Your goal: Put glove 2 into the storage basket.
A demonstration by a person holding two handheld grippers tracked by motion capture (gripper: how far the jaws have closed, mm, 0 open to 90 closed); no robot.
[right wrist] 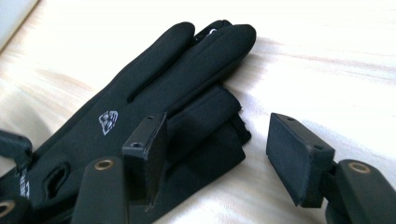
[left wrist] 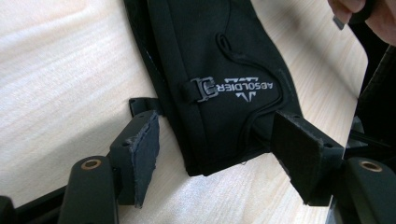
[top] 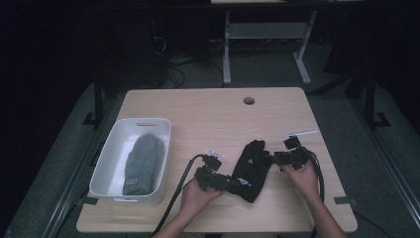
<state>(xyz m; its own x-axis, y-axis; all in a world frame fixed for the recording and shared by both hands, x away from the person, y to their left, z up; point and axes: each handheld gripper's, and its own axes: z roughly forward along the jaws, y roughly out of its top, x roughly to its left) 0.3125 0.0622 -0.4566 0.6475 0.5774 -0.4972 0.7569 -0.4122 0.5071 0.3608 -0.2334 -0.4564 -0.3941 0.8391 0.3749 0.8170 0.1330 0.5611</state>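
Observation:
A black glove point(top: 252, 168) with white lettering lies flat on the wooden table point(top: 213, 114), fingers pointing away from me. My left gripper point(top: 236, 184) is at its cuff end. In the left gripper view the cuff point(left wrist: 219, 93) lies between the open jaws of the left gripper point(left wrist: 217, 154), and the pads point(left wrist: 144, 154) do not press on it. My right gripper point(top: 270, 158) comes in from the right at the glove's finger side. In the right gripper view the right gripper point(right wrist: 215, 154) stands open: one jaw is over a folded part of the glove point(right wrist: 154, 93), the other over bare wood.
A white bin point(top: 146, 120) at the table's left holds a grey knitted glove point(top: 143, 161). A round cable hole point(top: 249, 100) is near the far edge. Cables trail from both grippers toward the front edge. A metal desk frame point(top: 267, 29) stands beyond the table.

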